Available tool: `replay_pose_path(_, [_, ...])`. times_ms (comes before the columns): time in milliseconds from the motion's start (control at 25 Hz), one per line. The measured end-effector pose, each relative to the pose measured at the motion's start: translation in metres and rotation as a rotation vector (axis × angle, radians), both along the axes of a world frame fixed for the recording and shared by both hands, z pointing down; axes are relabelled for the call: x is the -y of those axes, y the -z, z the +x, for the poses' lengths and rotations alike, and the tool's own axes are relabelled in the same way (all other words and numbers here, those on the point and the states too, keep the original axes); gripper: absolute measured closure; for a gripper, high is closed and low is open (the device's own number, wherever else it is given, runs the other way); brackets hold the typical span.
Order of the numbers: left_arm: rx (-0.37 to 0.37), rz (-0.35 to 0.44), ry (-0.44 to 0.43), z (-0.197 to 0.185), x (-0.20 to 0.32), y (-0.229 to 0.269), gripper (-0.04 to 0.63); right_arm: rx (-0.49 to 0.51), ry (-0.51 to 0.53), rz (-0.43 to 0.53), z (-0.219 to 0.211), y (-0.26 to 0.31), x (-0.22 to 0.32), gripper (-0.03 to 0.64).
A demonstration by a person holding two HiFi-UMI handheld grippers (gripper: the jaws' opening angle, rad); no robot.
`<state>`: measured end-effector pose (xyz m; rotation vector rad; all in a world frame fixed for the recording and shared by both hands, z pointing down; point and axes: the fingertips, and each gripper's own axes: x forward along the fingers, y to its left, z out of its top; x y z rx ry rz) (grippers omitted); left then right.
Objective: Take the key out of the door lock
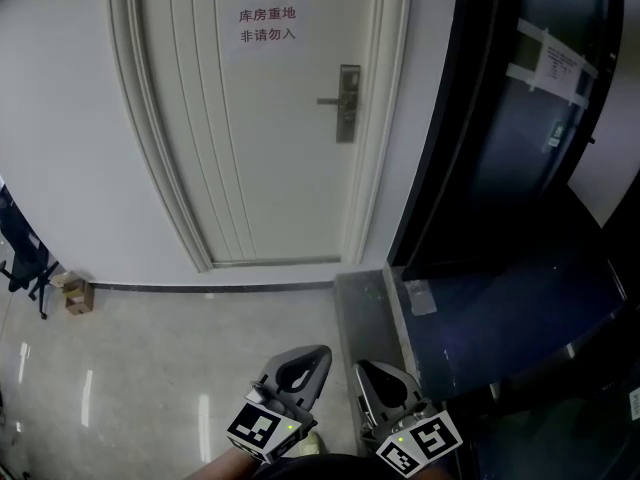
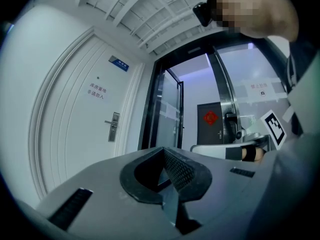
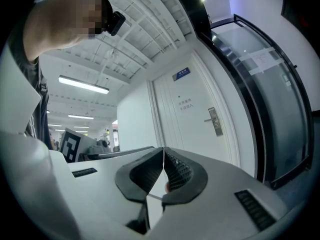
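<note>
Head view: silver door lock [image 1: 347,103], lever [image 1: 328,100] pointing left, on white door [image 1: 270,148].

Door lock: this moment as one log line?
left gripper shut | right gripper shut | silver metal door lock far ahead, untouched

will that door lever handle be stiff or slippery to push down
The lever handle looks metal, so probably rigid. Fixed at one end to the lock plate, it likely pivots, not bends. Its smooth finish may be slippery.
</note>
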<state>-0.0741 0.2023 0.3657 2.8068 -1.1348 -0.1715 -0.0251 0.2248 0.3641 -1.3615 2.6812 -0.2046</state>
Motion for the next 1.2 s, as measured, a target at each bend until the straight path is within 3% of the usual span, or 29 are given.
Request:
replay_pose_path(600, [0.002,-0.013,-0.01,0.001,0.082,-0.01,0.589,0.004,-0.004,-0.025,-0.003,-0.008,0.083,0.6])
replay_pose_path(1200, [-0.007,-0.027,0.027,0.059,0.248,0.005,0.589,0.016,0.046,-0.021,0.056,0.011,0.252,0.6])
